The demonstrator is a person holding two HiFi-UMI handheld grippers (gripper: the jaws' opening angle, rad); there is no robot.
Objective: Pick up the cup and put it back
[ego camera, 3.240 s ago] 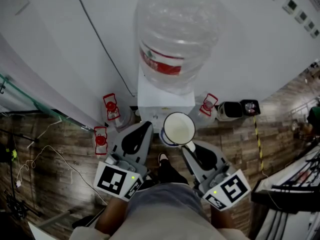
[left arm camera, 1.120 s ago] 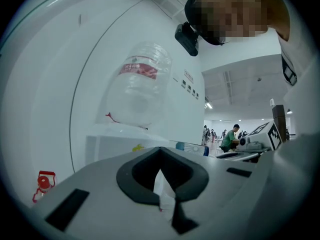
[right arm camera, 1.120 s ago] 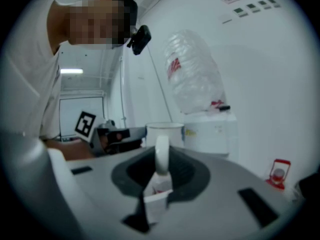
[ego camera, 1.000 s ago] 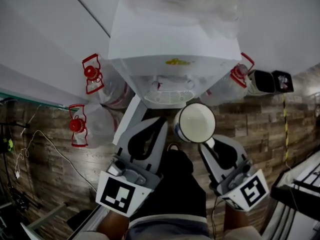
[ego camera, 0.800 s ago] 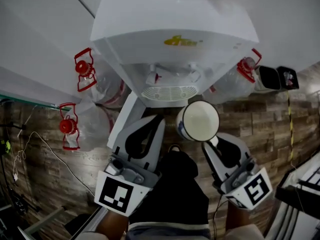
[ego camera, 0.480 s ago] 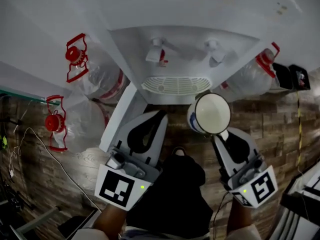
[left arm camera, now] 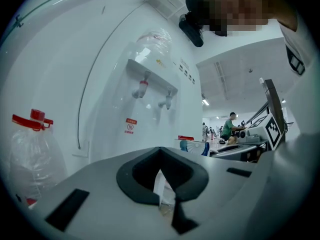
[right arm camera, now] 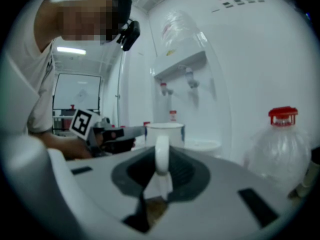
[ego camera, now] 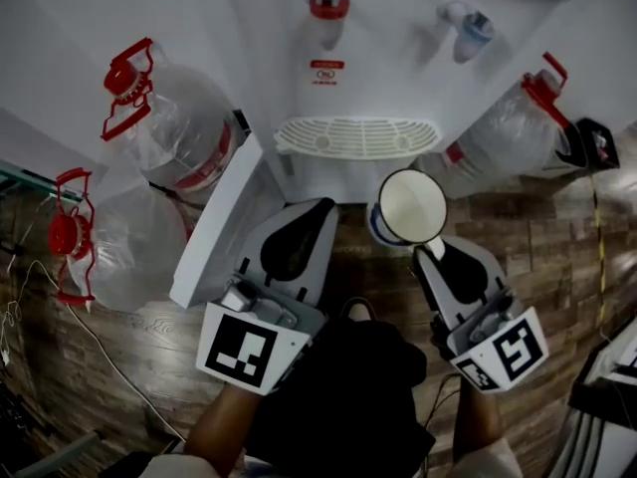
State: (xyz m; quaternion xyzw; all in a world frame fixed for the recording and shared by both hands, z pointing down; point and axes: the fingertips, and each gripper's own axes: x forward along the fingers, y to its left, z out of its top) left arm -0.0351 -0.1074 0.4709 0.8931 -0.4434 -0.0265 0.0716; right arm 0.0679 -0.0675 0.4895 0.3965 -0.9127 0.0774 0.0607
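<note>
A white cup (ego camera: 411, 207) with a blue outer wall hangs upright just in front of the dispenser's drip tray (ego camera: 358, 135). My right gripper (ego camera: 431, 251) is shut on its handle. In the right gripper view the handle (right arm camera: 161, 155) stands edge-on between the jaws, with the cup body (right arm camera: 165, 130) beyond it and the drip tray (right arm camera: 202, 145) behind. My left gripper (ego camera: 317, 210) sits beside the cup at its left, shut with nothing in it. The left gripper view shows its closed tips (left arm camera: 162, 181) and the cup (left arm camera: 192, 146) at the right.
The white water dispenser has a red tap (ego camera: 326, 8) and a blue tap (ego camera: 468, 23) above the tray. Clear bottles with red caps stand on the wooden floor at left (ego camera: 169, 122) (ego camera: 90, 237) and right (ego camera: 508, 132). A white panel (ego camera: 214, 227) leans at the dispenser's left.
The head view has dropped down the dispenser's front: its top has gone and the taps and tray now show. The cup stays in the right gripper, close to the tray.
</note>
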